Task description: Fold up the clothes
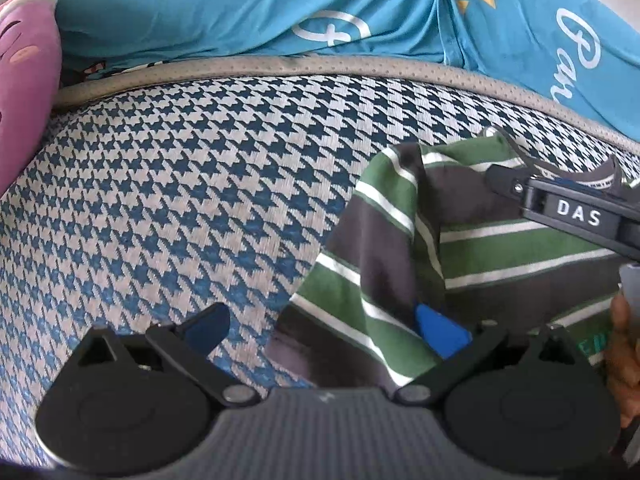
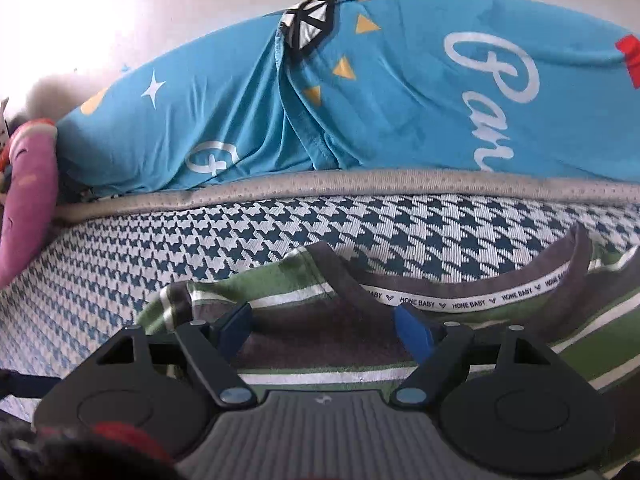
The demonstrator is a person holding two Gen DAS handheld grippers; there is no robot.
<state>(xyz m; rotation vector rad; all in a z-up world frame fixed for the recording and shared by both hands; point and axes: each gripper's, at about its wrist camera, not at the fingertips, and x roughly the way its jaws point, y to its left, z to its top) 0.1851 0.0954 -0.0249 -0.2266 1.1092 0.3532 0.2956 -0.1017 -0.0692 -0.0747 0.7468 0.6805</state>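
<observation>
A green, grey and white striped shirt (image 1: 500,248) lies flat on the houndstooth surface (image 1: 180,200), its sleeve (image 1: 384,248) folded inward over the body. My left gripper (image 1: 324,332) is open at the shirt's left edge; its right pad (image 1: 444,336) touches the sleeve fold and its left pad (image 1: 208,330) is over bare houndstooth. My right gripper (image 2: 324,330) is open low over the shirt (image 2: 320,344), just below the grey collar (image 2: 460,294) with its "HONE BABY" tape. One of its black fingers (image 1: 560,206), marked "DAS", shows in the left wrist view near the collar.
A blue cushion cover (image 2: 400,100) with white script lies behind a grey piped edge (image 2: 360,188). A pink plush toy (image 2: 28,200) sits at the far left. Part of a hand (image 1: 624,344) shows at the right edge. Open houndstooth spreads to the shirt's left.
</observation>
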